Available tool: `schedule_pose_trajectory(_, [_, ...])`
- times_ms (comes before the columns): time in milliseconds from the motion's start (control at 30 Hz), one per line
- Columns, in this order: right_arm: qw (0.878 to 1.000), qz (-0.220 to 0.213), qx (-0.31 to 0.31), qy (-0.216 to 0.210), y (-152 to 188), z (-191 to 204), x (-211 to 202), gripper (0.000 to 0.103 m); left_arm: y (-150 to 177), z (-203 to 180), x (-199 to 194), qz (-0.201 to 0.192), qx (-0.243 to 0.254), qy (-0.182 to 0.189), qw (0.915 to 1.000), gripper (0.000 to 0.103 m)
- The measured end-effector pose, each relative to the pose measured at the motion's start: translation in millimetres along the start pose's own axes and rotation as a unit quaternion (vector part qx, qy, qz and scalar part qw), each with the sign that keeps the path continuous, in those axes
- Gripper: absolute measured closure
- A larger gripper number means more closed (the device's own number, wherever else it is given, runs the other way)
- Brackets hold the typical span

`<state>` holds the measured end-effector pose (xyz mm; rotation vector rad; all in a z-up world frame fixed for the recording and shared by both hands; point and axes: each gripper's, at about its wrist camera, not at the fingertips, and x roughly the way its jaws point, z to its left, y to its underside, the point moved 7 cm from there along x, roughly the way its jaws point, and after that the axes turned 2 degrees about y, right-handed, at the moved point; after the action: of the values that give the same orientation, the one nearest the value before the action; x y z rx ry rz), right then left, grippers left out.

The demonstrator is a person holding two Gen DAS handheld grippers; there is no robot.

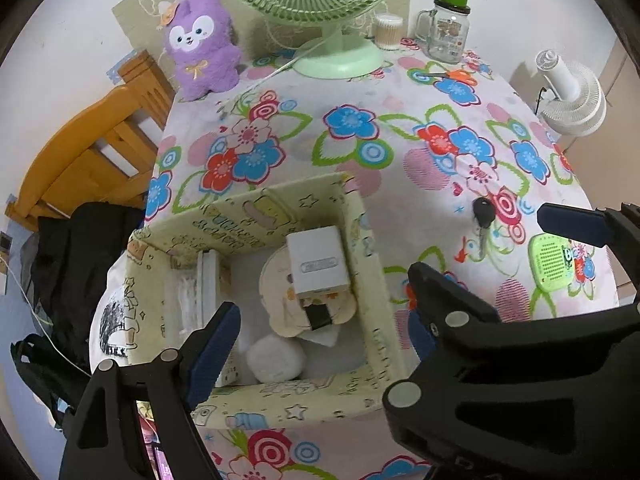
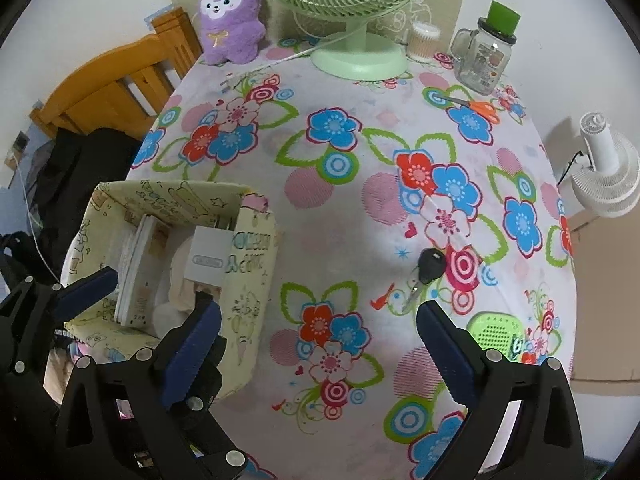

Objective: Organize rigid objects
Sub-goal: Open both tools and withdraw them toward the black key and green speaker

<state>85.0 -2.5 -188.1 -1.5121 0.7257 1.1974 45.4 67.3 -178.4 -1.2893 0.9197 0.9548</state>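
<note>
A pale yellow fabric storage box (image 1: pixel 256 208) stands at the table's near left corner; it also shows in the right wrist view (image 2: pixel 248 280). Inside lie a white charger block (image 1: pixel 316 264), a round cream item, a white puff and a flat white booklet. My left gripper (image 1: pixel 320 320) is open and empty above the box. My right gripper (image 2: pixel 320 340) is open and empty over the tablecloth right of the box. A black-headed key (image 2: pixel 428 266) and a green perforated gadget (image 2: pixel 496 330) lie just ahead of its right finger; both also show in the left wrist view (image 1: pixel 482 216), (image 1: pixel 554 260).
A green desk fan (image 2: pixel 352 8), a purple plush (image 2: pixel 230 12), a cotton-swab tub (image 2: pixel 424 40), a glass jar with a green cap (image 2: pixel 486 56) and orange scissors (image 2: pixel 476 106) stand along the table's far edge. A wooden chair (image 2: pixel 112 88) is left, a white fan (image 2: pixel 608 176) right.
</note>
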Motion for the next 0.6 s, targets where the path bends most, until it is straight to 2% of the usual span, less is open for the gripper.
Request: schedule_pose_trajectory(600, [0.999, -0.004, 0.029, 0.019, 10.4, -67.8, -8.7, 0.002, -18.0, -65.1, 0.1, -0.008, 0.033, 0.024, 0.9991, 0.016])
